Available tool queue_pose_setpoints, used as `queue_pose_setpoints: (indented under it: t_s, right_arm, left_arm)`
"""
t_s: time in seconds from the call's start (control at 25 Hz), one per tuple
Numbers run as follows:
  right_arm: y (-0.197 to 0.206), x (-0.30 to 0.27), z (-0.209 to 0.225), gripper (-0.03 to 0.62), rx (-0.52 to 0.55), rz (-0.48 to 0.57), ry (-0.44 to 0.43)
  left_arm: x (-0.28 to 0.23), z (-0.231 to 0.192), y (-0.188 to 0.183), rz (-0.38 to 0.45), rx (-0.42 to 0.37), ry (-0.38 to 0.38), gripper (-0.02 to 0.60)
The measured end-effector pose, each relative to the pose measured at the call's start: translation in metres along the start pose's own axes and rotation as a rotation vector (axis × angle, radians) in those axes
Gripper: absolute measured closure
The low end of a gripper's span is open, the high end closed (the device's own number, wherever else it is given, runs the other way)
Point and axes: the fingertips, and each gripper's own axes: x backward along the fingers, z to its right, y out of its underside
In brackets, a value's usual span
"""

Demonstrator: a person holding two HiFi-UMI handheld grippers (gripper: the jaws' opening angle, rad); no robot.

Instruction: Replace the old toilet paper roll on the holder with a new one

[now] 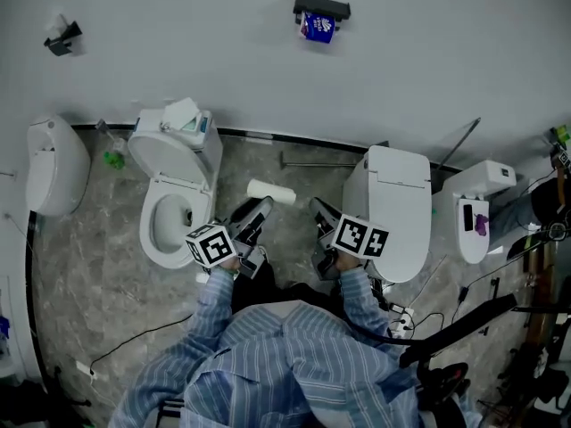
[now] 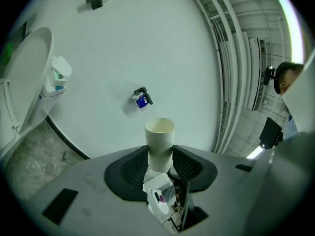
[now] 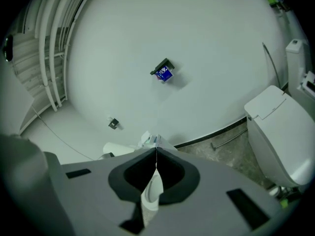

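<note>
**A:** Where is the new toilet paper roll (image 1: 270, 191) to be found?

**B:** It is gripped in the left claw (image 1: 259, 210). One end is pinched between the pads, and the rest sticks out past the tips. From above, its long side is seen lying about left to right.

**A:** And the right claw (image 1: 323, 214)?

**B:** It is clenched tight, with nothing in it.

**A:** Where is the holder (image 1: 321, 7)?

**B:** It is fixed high on the far wall (image 1: 428, 52), well apart from both claws. It is seen almost straight ahead of the right claw, and ahead and to the right of the left one. Something blue (image 1: 318, 28) is sitting in it. Whether that is the old roll cannot be told.

**A:** So which claw is better placed?

**B:** The empty right one, most likely. It would have to be opened first, so the holder can be cleared.
</note>
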Motion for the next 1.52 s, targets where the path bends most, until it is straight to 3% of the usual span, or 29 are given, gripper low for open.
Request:
queue_pose_setpoints:
  t_s: [0.2, 0.48, 0.64, 0.96, 1.52]
  right_arm:
    - [0.03, 0.038, 0.009, 0.588, 0.046, -0.034, 0.012]
    - [0.082, 0.088, 0.016, 0.588, 0.05, -0.081, -0.022]
    - [0.102, 0.106, 0.02, 0.588, 0.045, -0.08, -0.028]
    - [0.109, 0.137, 0.027, 0.588, 0.05, -0.028, -0.024]
    - [0.116, 0.147, 0.024, 0.588, 0.086, -0.058, -0.023]
  left_arm:
    - [0.02, 0.033, 0.047, -0.009, -0.005, -0.008, 0.425]
    - [0.043, 0.072, 0.119, -0.099, -0.109, -0.044, 0.425]
    - [0.056, 0.087, 0.142, -0.112, -0.112, -0.048, 0.425]
    - [0.067, 0.103, 0.156, -0.1, -0.132, -0.027, 0.425]
    - [0.082, 0.112, 0.156, -0.044, -0.136, -0.036, 0.425]
